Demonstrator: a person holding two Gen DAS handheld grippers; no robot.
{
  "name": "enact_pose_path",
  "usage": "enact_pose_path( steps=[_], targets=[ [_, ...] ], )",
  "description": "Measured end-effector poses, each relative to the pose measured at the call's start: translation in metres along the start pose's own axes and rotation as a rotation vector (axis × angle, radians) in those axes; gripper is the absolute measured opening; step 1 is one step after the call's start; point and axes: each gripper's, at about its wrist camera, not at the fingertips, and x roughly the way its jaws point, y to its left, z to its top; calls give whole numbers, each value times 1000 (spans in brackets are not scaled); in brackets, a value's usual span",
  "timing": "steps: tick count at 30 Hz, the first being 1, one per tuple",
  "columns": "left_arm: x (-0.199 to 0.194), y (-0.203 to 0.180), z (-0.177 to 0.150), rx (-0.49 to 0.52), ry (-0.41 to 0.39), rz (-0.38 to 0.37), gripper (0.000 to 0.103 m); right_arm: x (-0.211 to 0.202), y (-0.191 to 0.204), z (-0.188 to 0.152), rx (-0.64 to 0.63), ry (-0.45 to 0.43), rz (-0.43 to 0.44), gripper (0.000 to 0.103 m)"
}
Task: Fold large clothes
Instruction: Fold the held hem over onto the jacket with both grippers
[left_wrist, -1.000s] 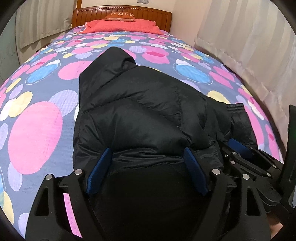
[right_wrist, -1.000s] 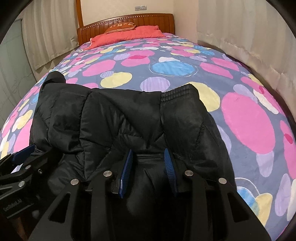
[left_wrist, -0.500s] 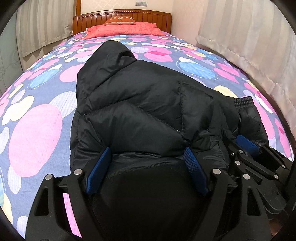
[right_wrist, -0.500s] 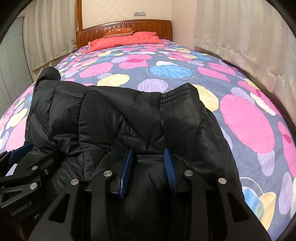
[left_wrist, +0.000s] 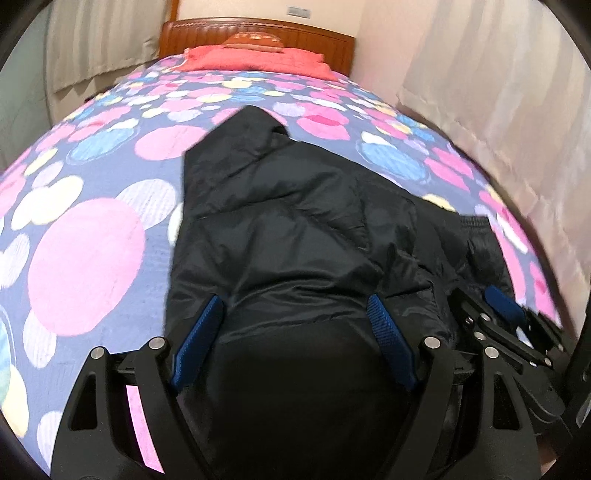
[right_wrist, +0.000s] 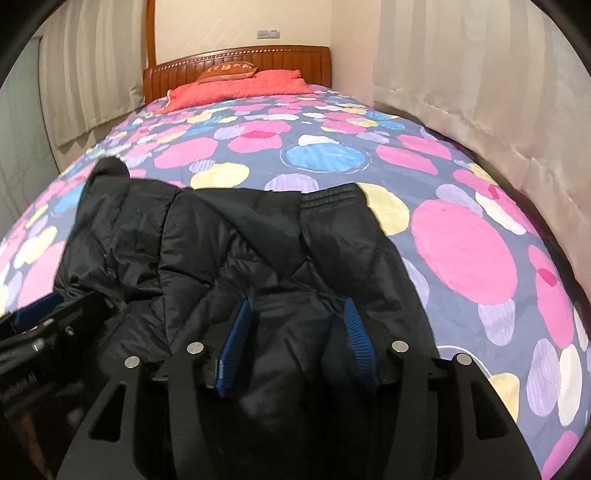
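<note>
A black puffer jacket (left_wrist: 295, 229) lies on the bed, hood pointing toward the headboard; it also shows in the right wrist view (right_wrist: 229, 251), with a ribbed cuff (right_wrist: 332, 195) at its far edge. My left gripper (left_wrist: 295, 314) has its jaws wide apart around the jacket's near hem, which bulges between the blue pads (left_wrist: 201, 332). My right gripper (right_wrist: 297, 317) has its jaws closer together with a bunch of jacket fabric clamped between them. The right gripper shows at the right in the left wrist view (left_wrist: 506, 314).
The bed has a spotted pink, blue and yellow cover (right_wrist: 461, 240). A red pillow (right_wrist: 236, 88) and wooden headboard (right_wrist: 236, 59) are at the far end. Curtains (right_wrist: 480, 92) hang along the right side, close to the bed edge.
Both grippers have lifted and tilted back, so more of the bed and headboard wall shows. The jacket looks pulled a little toward me. The jaws stand as before.
</note>
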Motion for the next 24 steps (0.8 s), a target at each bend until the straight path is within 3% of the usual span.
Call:
enact_pose_path(
  steps=[6, 9, 15, 18, 24],
  targets=[
    [-18, 29, 3, -145, -6, 0, 80, -28, -15, 6, 41, -43, -1, 54],
    [-27, 49, 2, -230, -13, 6, 80, -38, -24, 10, 65, -58, -2, 61],
    [-37, 96, -1, -436, -6, -8, 80, -50, -53, 19, 156, -74, 32, 63],
    [-34, 116, -9, -542, 23, -80, 80, -40, -75, 21, 258, -27, 133, 72],
    [-8, 132, -28, -662, 92, -240, 82, 2, -99, 13, 395, 88, 255, 73]
  ],
)
